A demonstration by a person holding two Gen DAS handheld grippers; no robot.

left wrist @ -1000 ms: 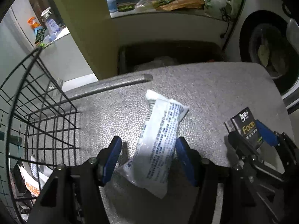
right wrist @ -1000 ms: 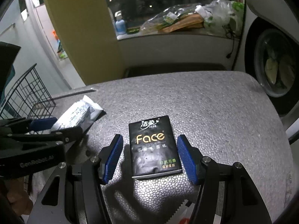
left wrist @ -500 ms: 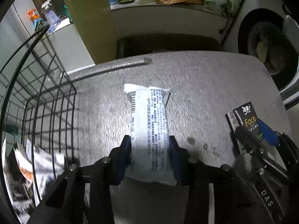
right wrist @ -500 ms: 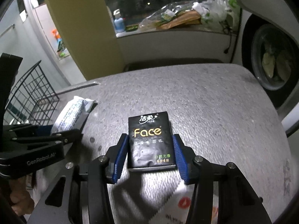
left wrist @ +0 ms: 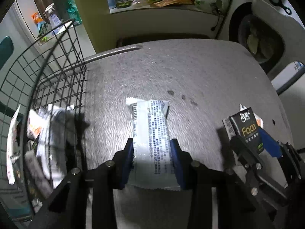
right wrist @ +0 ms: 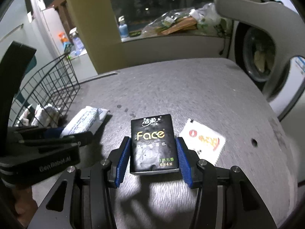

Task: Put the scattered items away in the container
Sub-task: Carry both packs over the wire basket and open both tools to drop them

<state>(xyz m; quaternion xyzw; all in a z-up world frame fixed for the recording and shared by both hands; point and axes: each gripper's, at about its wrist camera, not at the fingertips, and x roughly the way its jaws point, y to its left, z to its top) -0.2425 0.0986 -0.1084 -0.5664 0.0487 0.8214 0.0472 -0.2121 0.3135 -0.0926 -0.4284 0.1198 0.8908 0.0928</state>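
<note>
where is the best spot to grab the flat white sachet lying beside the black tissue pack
Probably the sachet's far right corner, coming steeply from above on the side away from the black tissue pack. It lies thin and flat on the table, so pinch across an edge, one finger sliding under.

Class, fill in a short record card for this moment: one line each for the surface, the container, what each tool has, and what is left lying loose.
surface: grey speckled table
container: black wire basket at the table's left edge, several packets already inside
left tool: closing on the white printed packet, pads against its sides
right tool: shut on the black Face tissue pack
still loose: white sachet with red and orange print, flat on the table right of the tissue pack
</note>
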